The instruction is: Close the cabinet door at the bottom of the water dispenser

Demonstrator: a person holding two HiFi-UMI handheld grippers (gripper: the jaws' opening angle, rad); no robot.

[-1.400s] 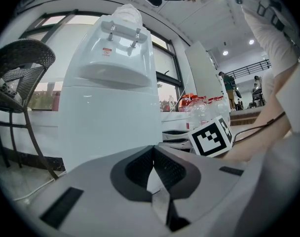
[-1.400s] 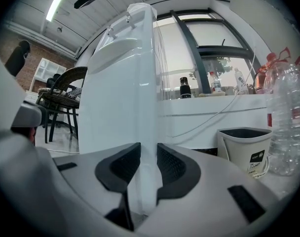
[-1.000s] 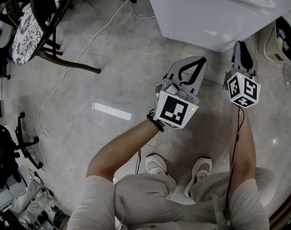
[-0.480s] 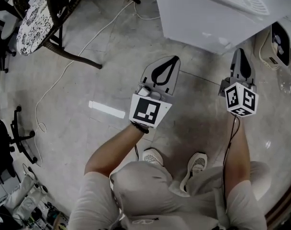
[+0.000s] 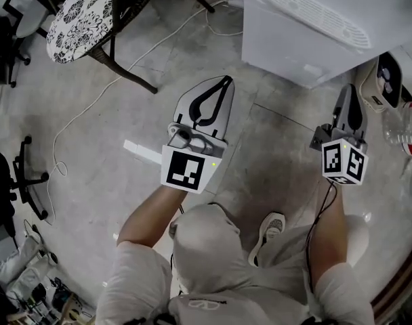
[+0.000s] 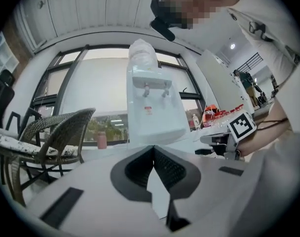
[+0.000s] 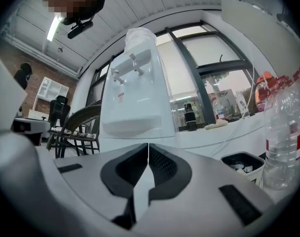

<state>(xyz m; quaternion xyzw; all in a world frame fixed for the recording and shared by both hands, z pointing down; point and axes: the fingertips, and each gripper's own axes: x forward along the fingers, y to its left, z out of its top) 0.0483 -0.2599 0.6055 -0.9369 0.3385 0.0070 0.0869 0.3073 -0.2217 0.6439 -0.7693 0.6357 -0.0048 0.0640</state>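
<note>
The white water dispenser [image 5: 307, 32] stands on the floor at the top right of the head view, seen from above. In both gripper views its taps and drip tray face me [image 6: 150, 107] [image 7: 135, 98], while the lower cabinet front is hidden behind the gripper bodies. My left gripper [image 5: 223, 80] hangs in the air to the dispenser's left, shut and empty. To the right of the dispenser's front my right gripper [image 5: 347, 90] is held level, shut with nothing in it. Neither gripper touches the dispenser. The jaws meet in each gripper's own view [image 6: 153, 149] [image 7: 148, 147].
A wicker chair [image 5: 91, 12] with a patterned cushion stands at the top left, and a white cable [image 5: 77, 127] trails across the tiled floor. A small bin [image 5: 385, 80] and plastic bottles [image 5: 402, 131] sit right of the dispenser. An office chair base [image 5: 16, 181] is at the far left.
Both grippers have risen and drawn back from the dispenser's lower front; the left one has shifted left. The person has straightened up, so more of the dispenser's top shows.
</note>
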